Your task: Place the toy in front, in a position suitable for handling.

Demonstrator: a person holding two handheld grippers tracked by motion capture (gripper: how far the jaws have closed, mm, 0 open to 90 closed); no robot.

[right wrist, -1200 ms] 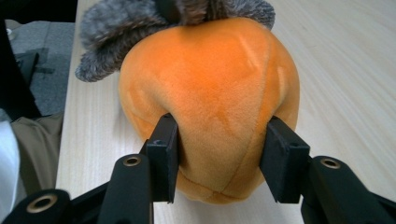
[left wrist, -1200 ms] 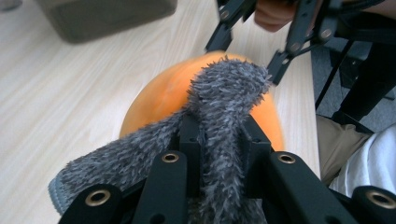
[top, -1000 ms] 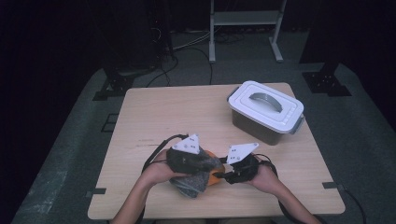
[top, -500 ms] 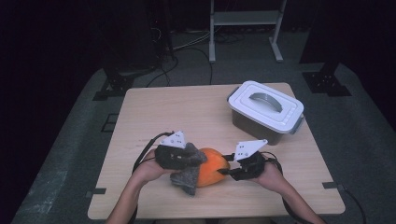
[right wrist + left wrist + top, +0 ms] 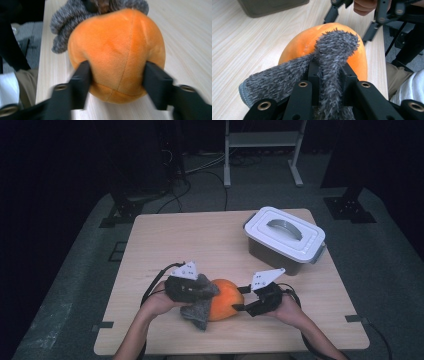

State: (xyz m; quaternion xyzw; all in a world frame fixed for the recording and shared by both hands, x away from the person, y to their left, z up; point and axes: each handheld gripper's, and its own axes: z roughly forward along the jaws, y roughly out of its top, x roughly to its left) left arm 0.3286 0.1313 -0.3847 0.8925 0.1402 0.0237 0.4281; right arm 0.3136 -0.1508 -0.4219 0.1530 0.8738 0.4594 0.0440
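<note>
since the earlier frame, left gripper has pulled the grey fuzzy sock leftward, exposing the orange plush ball on the table. it clamps the sock; right gripper, jaws just opening, presses the ball's sides.

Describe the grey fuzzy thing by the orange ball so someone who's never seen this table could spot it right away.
On the light wooden table, look at the near edge, away from the lidded grey plastic box. There the left gripper pinches a fuzzy grey sock draped against a round orange plush ball. It is the only shaggy, floppy thing; the ball is smooth and round.
</note>
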